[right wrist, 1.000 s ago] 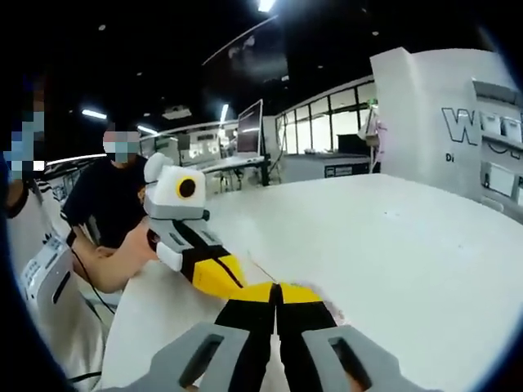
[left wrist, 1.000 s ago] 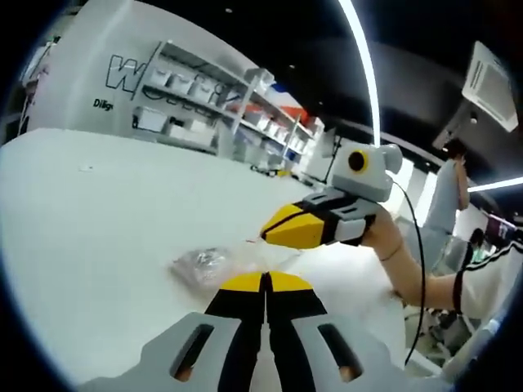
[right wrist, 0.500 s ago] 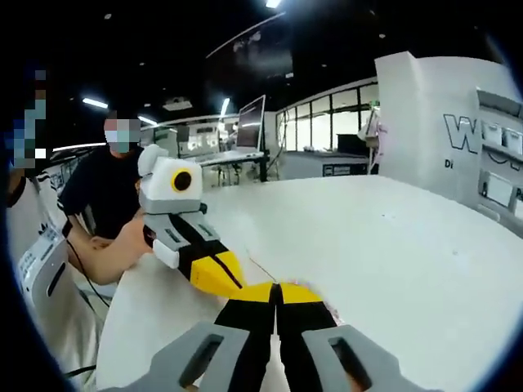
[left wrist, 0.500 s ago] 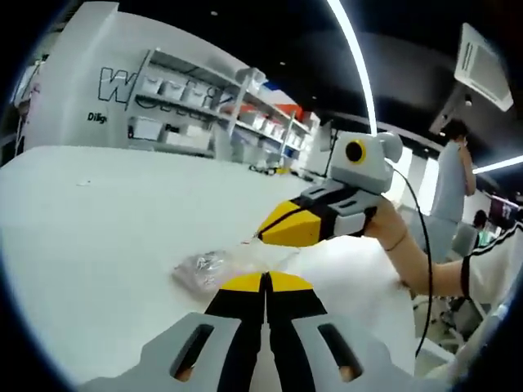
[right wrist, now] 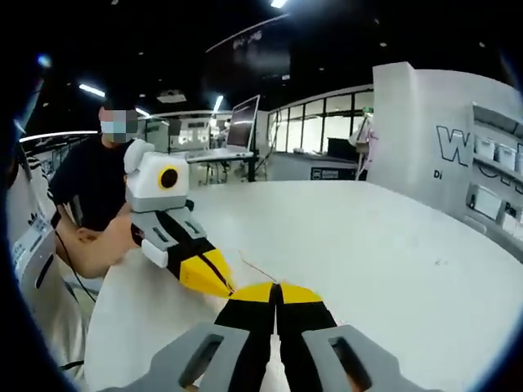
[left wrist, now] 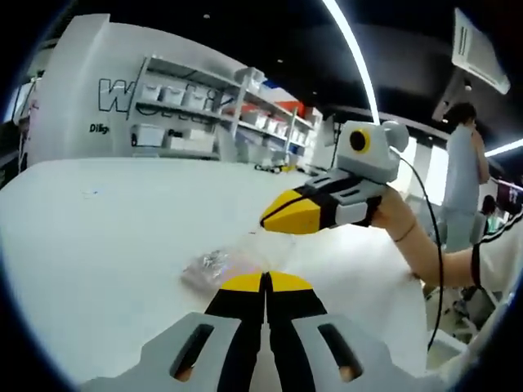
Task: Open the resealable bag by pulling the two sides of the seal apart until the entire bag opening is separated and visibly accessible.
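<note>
One resealable bag (left wrist: 219, 265), clear crinkled plastic with something small inside, lying on the white tabletop (left wrist: 106, 220) well in from its edges. Left tongs (left wrist: 265, 282), yellow-tipped black jaws pressed together, sit right at the bag's near edge; whether they pinch the plastic cannot be told. Right tongs (left wrist: 265, 220), jaws also closed, hover just beyond the bag; grip likewise unclear. Shelving (left wrist: 204, 106) stands behind.

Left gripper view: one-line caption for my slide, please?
Both grippers, left and right, shut on the clear bag above the white table.
</note>
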Motion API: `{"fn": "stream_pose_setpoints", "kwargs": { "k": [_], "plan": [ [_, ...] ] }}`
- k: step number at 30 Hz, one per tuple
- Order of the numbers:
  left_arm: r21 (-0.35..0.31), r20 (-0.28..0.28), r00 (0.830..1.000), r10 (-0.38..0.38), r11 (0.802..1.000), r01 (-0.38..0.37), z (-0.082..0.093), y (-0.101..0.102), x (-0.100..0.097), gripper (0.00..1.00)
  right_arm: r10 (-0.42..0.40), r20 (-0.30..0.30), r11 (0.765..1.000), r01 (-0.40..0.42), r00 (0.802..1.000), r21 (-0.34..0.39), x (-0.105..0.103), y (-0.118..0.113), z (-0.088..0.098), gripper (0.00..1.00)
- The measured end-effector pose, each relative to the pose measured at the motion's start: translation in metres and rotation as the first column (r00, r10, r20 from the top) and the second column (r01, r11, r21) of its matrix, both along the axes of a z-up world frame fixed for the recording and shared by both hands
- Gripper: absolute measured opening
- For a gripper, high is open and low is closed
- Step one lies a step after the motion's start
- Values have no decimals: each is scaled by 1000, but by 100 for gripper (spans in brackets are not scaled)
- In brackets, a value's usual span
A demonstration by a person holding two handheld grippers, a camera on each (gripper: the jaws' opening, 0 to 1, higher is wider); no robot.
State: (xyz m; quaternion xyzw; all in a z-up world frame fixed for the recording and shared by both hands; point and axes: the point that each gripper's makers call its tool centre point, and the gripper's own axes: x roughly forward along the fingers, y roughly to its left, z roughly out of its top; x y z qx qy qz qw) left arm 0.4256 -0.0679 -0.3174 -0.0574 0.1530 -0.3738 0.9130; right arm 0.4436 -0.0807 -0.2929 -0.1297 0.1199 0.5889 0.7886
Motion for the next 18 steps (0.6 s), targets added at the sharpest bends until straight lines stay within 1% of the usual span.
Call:
{"fn": "stream_pose_setpoints", "kwargs": {
  "k": [4, 13, 18],
  "plan": [
    [7, 6, 1000, -1, 1000, 1, -1, 0, 0, 0, -7, 18, 1000, 7, 1000, 2, 0, 0, 4, 0],
    [8, -1, 1000, -12, 1000, 12, -3, -3, -2, 0, -39, 40, 999, 38, 998, 26, 3, -3, 11, 0],
    [-9, -7, 1000, -18, 1000, 18, -2, -3, -1, 0, -49, 56, 998, 46, 997, 43, 6, -3, 16, 0]
  ]
}}
